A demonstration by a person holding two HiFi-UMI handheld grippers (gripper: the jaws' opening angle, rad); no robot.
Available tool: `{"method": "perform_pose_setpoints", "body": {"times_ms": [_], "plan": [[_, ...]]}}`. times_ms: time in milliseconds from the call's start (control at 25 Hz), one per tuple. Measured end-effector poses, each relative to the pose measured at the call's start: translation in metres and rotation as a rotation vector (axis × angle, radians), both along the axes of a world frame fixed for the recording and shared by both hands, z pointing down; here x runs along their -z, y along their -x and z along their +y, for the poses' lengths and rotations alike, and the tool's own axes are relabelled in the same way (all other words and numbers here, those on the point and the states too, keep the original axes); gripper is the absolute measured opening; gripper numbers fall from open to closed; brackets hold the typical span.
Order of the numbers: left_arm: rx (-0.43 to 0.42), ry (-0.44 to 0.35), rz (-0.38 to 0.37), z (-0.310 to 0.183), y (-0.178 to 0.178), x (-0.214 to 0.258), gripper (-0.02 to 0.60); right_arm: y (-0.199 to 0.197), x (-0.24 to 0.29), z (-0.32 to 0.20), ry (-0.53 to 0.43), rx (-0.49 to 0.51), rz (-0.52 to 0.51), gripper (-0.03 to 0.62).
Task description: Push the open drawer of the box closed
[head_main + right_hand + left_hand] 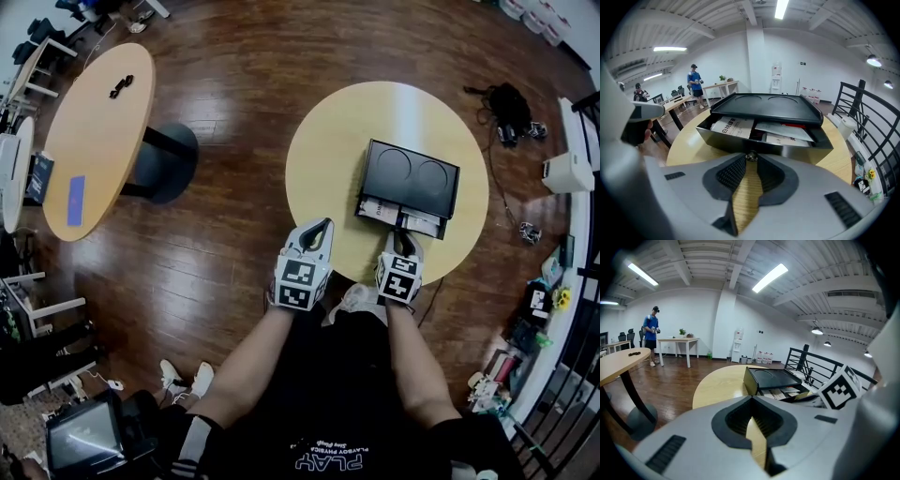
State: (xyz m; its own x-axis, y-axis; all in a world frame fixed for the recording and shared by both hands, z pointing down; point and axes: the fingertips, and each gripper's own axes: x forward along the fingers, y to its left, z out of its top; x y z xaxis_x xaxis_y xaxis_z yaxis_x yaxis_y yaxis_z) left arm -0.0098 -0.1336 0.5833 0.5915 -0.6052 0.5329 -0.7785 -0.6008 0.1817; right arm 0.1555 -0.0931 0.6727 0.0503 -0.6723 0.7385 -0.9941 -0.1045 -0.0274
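Observation:
A black box [412, 178] sits on the round yellow table [328, 159]. Its drawer [398, 214] is pulled out toward me, with papers inside [764, 133]. My right gripper [403, 236] is at the drawer's front. In the right gripper view its tips [751, 159] are nearly together, with the small drawer knob [751, 155] right at them. My left gripper [317, 230] hovers over the table's near edge, left of the box and apart from it. It is shut [751, 399] with nothing in it. The box [771, 378] shows ahead to its right.
An oval wooden table [94, 131] on a dark base stands to the left on the wood floor. A person in blue [650, 331] stands far off by a white table. A black railing [867, 122] and floor clutter [525, 328] are on the right.

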Motion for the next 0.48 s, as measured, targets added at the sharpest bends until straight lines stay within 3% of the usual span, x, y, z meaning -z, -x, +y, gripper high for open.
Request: {"method": "perform_pose_setpoints", "body": {"times_ms": [240, 480], "plan": [[0.002, 0.015, 0.015, -0.002, -0.003, 0.002, -0.003, -0.005, 0.001, -0.012, 0.002, 0.0, 0.006, 0.08], [-0.008, -0.018, -0.004, -0.008, -0.003, 0.001, -0.003, -0.006, 0.001, -0.024, -0.005, 0.007, 0.012, 0.08]]}}
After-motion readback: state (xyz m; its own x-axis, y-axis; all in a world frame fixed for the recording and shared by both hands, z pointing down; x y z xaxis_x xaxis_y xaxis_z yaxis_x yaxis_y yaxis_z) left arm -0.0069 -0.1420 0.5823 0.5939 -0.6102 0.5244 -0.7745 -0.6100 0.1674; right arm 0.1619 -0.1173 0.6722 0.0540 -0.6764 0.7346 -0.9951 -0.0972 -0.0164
